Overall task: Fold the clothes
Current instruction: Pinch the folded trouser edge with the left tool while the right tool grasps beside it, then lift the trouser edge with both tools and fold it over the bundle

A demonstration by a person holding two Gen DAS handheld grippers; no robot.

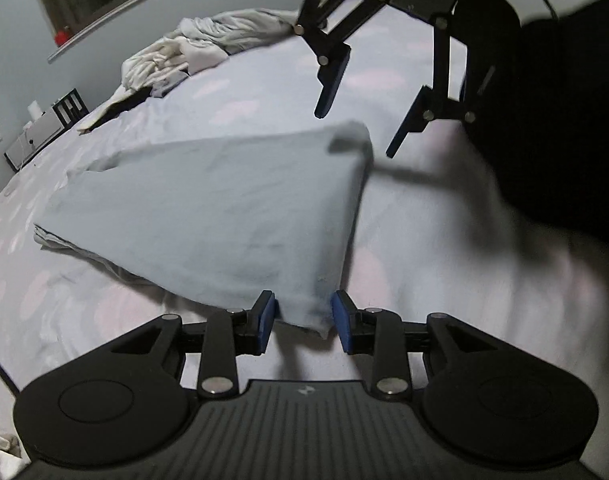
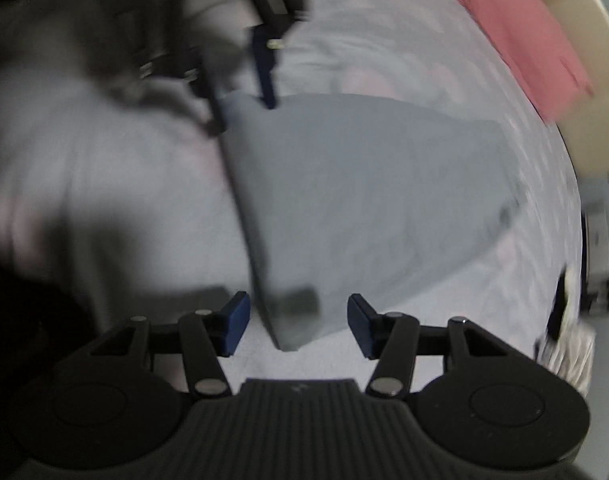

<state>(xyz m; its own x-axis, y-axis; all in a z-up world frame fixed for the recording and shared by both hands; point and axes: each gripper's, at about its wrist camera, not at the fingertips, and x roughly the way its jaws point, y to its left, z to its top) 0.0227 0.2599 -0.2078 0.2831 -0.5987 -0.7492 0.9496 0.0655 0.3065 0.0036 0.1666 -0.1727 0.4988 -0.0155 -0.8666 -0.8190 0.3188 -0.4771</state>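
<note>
1. Nearest our lens in the left wrist view, our left gripper [image 1: 303, 322] sits at lower centre, its blue pads apart with the near corner of the pale blue garment [image 1: 224, 216] between them; whether they touch the cloth we cannot tell.
2. Our right gripper [image 2: 297, 325] likewise straddles the opposite corner at lower centre of its own view, jaws wide apart and off the cloth.
3. Spread mid-frame on the bed sheet [image 1: 424, 264], the garment shows one straight doubled edge between the two corners. We judge both tools sit at its ends either to take hold or having just let go.
4. Only the left view shows the heap of clothes [image 1: 192, 50] at upper left.
5. Only the right view, though blurred, shows a pink cloth [image 2: 520, 36] at upper right.
</note>
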